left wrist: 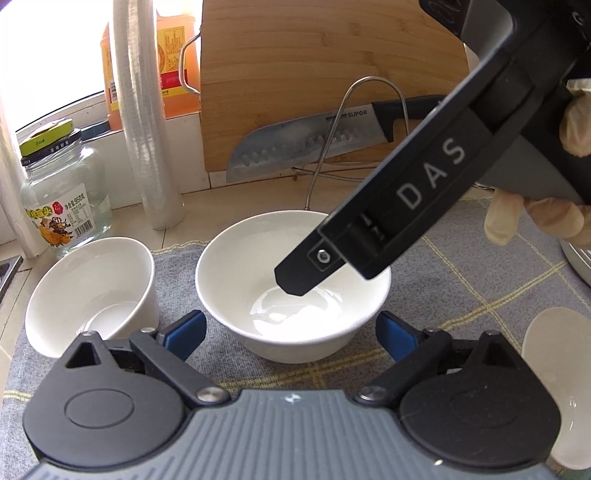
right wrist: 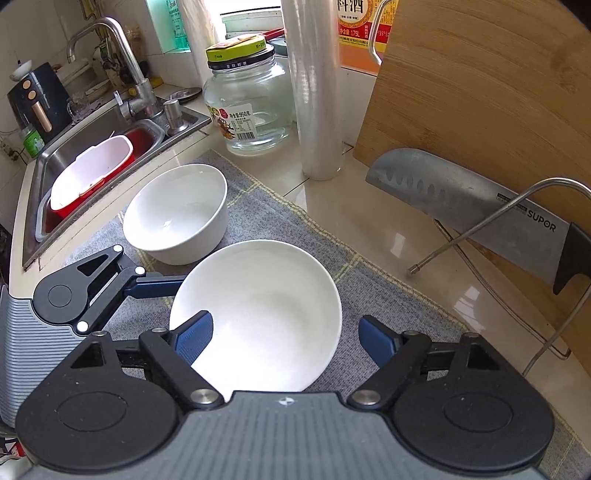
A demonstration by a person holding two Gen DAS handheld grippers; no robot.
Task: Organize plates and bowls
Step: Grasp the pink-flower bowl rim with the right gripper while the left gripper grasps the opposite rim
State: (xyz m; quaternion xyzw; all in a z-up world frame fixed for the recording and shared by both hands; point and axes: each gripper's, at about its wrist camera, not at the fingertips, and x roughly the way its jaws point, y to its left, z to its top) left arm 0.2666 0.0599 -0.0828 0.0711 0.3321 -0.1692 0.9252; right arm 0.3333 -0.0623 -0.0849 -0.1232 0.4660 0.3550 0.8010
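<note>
near bowl: white, upright on the grey checked cloth (right wrist: 280,214); the near bowl (right wrist: 258,317) sits between the two claws.
right claw: the right claw (right wrist: 286,338) is spread wide, its left blue pad over the bowl's rim on the inside, its right pad clear of the bowl; nothing pinched.
left claw: the left claw (left wrist: 291,338) is spread wide, a blue pad on each side of the same bowl's near wall; whether they touch it i cannot tell.
far bowl: a second white bowl (right wrist: 177,214) stands just beside the first, toward the sink (right wrist: 74,162).
plate: a white plate (left wrist: 557,387) lies on the cloth at the right edge.
surface: pale tiled counter (right wrist: 388,236) under the cloth; steel tap (right wrist: 122,66).
writing: knife (right wrist: 480,210) marked "supor", leaning on a wooden board (right wrist: 480,92); glass jar (right wrist: 247,99) label reads "950"; orange bottle (right wrist: 354,33) reads "1.75l"; the right claw's arm shows "das".
</note>
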